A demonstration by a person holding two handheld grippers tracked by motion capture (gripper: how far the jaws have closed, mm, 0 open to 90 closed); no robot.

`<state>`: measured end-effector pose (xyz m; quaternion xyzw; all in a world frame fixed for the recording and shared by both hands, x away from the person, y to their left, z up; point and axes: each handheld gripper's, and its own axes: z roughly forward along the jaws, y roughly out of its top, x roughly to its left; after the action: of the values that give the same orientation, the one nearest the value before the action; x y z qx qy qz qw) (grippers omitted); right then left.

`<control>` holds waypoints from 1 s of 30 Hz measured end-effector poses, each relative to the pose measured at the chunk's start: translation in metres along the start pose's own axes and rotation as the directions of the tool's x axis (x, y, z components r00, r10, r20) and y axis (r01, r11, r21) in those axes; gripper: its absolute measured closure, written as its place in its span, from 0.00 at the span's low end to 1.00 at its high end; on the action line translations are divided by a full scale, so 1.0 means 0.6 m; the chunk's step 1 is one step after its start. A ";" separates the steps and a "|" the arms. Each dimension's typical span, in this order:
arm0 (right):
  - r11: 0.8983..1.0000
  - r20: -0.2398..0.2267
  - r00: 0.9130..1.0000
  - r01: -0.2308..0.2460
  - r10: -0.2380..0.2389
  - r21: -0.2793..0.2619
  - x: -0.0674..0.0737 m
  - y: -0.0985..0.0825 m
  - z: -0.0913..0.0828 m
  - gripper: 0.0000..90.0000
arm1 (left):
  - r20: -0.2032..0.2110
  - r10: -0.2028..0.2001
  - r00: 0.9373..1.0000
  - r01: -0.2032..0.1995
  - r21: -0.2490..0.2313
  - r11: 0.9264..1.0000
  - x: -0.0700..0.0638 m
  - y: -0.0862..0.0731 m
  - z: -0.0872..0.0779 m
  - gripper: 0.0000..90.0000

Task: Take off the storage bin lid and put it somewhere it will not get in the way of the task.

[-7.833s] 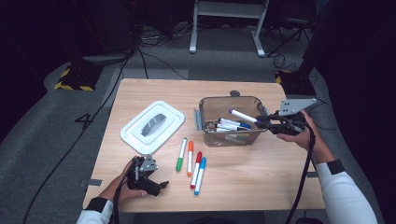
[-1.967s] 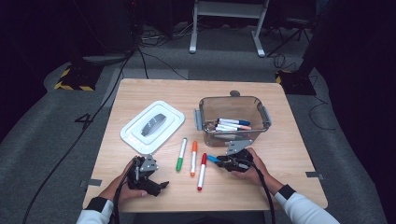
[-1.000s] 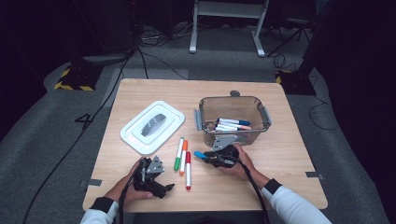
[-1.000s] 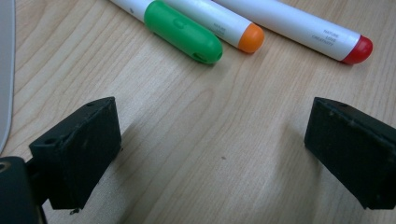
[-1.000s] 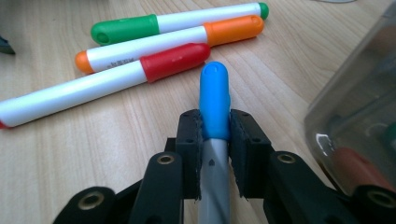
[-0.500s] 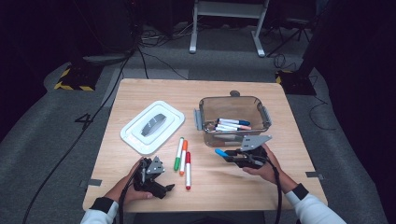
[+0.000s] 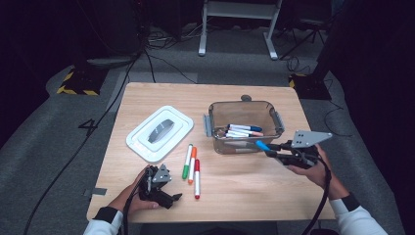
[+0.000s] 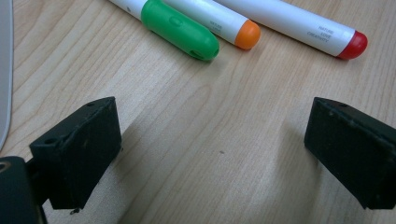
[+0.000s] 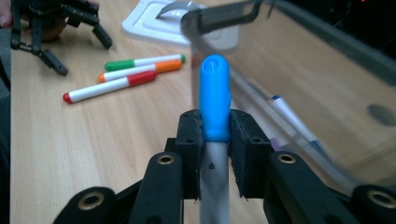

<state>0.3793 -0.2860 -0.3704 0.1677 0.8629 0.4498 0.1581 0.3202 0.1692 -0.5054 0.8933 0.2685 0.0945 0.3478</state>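
My right gripper (image 7: 272,151) (image 9: 215,135) is shut on a blue-capped marker (image 7: 263,146) (image 9: 214,102), held just off the front right of the clear bin (image 7: 244,126) (image 9: 299,79), which holds several markers. Three markers lie on the table: green (image 7: 187,161) (image 8: 180,29) (image 9: 140,62), orange (image 7: 192,158) (image 8: 215,21) (image 9: 140,71) and red (image 7: 196,172) (image 8: 299,25) (image 9: 105,88). My left gripper (image 7: 169,196) (image 8: 212,151) rests open on the wood near the front left, its jaws wide apart and nothing between them, just short of the marker caps.
A white bin lid (image 7: 159,132) (image 9: 159,18) lies flat at the table's left middle. The wooden table (image 7: 235,196) has bare room at the front centre and the far side. Cables trail across the dark floor beyond.
My right gripper has picked up the blue marker and carried it right, from beside the other markers to the bin's front right corner. The left gripper has barely moved.
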 end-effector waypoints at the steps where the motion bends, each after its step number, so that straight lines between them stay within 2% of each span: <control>1: 1.000 0.012 1.000 0.006 -0.006 0.000 -0.006 0.008 -0.008 0.83 | 0.000 0.000 1.000 0.000 0.000 1.000 0.000 0.000 0.000 0.05; 6: 0.999 0.064 0.998 0.028 -0.027 -0.018 -0.041 0.049 -0.034 0.83 | -0.001 0.000 1.000 0.000 0.001 1.000 0.000 -0.001 -0.001 0.05; 8: 0.999 0.085 0.996 0.037 -0.036 -0.017 -0.058 0.063 -0.035 0.83 | 0.000 0.000 1.000 0.000 0.001 1.000 0.000 -0.001 -0.001 0.05; 9: 0.999 0.087 0.996 0.027 -0.024 -0.024 -0.067 0.069 -0.034 0.83 | 0.001 0.002 1.000 -0.002 0.001 1.000 0.000 -0.001 -0.001 0.05; 11: 0.999 0.090 0.995 0.035 -0.034 -0.013 -0.085 0.081 -0.026 0.83 | 0.001 0.002 1.000 -0.002 0.001 1.000 0.001 -0.001 -0.001 0.05; 13: 0.999 0.104 0.993 0.049 -0.049 0.006 -0.099 0.093 -0.013 0.83 | 0.001 0.002 1.000 -0.002 0.001 1.000 0.001 -0.001 -0.001 0.05; 16: 0.998 0.099 0.993 0.059 -0.061 0.019 -0.118 0.109 0.010 0.83 | 0.000 0.003 1.000 -0.003 0.001 1.000 0.001 -0.001 -0.001 0.05; 20: 0.996 0.074 0.994 0.071 -0.075 0.052 -0.136 0.123 0.048 0.83 | 0.002 0.004 1.000 -0.004 0.001 1.000 0.001 -0.001 -0.001 0.05; 24: 0.994 0.041 0.996 0.075 -0.078 0.077 -0.146 0.129 0.086 0.83 | 0.002 0.003 1.000 -0.003 0.001 1.000 0.001 -0.001 -0.001 0.05; 26: 0.991 0.038 0.996 0.080 -0.084 0.107 -0.149 0.129 0.105 0.83 | 0.002 0.003 1.000 -0.003 0.001 1.000 0.001 -0.001 -0.001 0.05; 30: 0.987 -0.001 0.996 0.087 -0.088 0.136 -0.154 0.124 0.133 0.83 | 0.002 0.004 1.000 -0.004 0.001 1.000 0.001 -0.001 -0.001 0.05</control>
<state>0.5070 -0.2282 -0.3412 0.1412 0.8975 0.3823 0.1683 0.3203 0.1700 -0.5053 0.8941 0.2666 0.0941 0.3474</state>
